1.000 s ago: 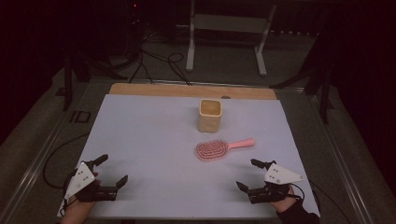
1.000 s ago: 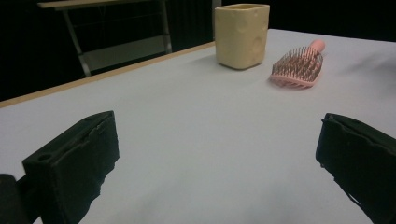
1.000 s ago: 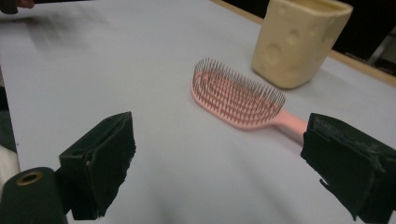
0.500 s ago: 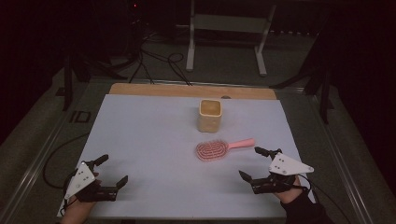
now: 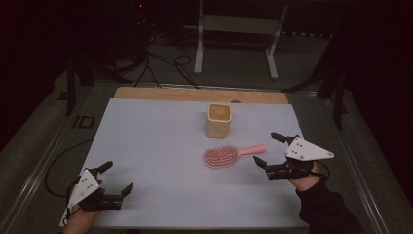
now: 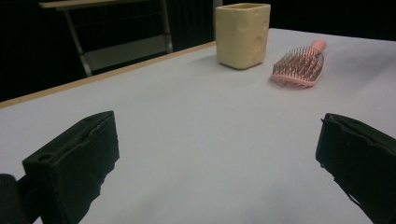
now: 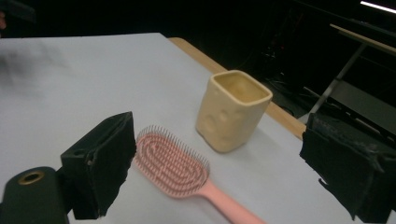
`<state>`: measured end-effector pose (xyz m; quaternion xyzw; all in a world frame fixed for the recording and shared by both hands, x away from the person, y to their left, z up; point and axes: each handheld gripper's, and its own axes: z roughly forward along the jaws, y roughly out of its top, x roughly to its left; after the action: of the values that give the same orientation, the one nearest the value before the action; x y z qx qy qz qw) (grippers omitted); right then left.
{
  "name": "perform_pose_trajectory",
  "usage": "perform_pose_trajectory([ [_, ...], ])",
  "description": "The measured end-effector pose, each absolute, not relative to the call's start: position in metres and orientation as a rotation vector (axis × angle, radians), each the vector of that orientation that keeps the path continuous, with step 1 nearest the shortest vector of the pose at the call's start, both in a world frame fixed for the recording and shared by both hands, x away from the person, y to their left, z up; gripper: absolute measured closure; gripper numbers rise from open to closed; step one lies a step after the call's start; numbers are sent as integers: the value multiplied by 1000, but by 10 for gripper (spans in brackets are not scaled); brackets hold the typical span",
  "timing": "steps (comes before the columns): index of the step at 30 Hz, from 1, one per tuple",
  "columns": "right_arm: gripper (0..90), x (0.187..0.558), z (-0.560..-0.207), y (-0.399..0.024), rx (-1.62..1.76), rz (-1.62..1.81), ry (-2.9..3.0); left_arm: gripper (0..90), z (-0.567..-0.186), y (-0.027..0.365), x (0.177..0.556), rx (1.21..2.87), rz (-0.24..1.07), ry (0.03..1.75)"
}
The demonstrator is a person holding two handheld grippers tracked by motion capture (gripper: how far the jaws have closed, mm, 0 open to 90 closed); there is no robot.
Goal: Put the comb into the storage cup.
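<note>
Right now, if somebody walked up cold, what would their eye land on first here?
Probably the pink hairbrush lying bristles up near the middle of the pale table, its handle toward the right gripper, whose jaws stand open just beside it. Just behind the brush stands a yellow square cup, upright. The left gripper sits open at the near left corner.

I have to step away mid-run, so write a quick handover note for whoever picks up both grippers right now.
Right gripper: open, empty, low over the table just right of the pink hairbrush, jaws pointing at its handle, not touching it.
Left gripper: open, empty, at the near left corner of the white table cover.
Hairbrush lies bristles up, handle toward the right; yellow square cup stands upright just behind it, empty as far as I can see.
Done: nothing grasped.
Left: probably close on the handle and lift the brush.
</note>
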<state>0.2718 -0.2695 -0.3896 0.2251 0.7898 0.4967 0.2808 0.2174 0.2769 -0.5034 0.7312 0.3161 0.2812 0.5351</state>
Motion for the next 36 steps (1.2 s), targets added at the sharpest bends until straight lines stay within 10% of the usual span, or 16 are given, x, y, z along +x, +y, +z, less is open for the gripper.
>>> perform_pose_trajectory([
  [36,128,362,-419,-270,757,1248,2204,0,-504,277,217,1743,660,751],
])
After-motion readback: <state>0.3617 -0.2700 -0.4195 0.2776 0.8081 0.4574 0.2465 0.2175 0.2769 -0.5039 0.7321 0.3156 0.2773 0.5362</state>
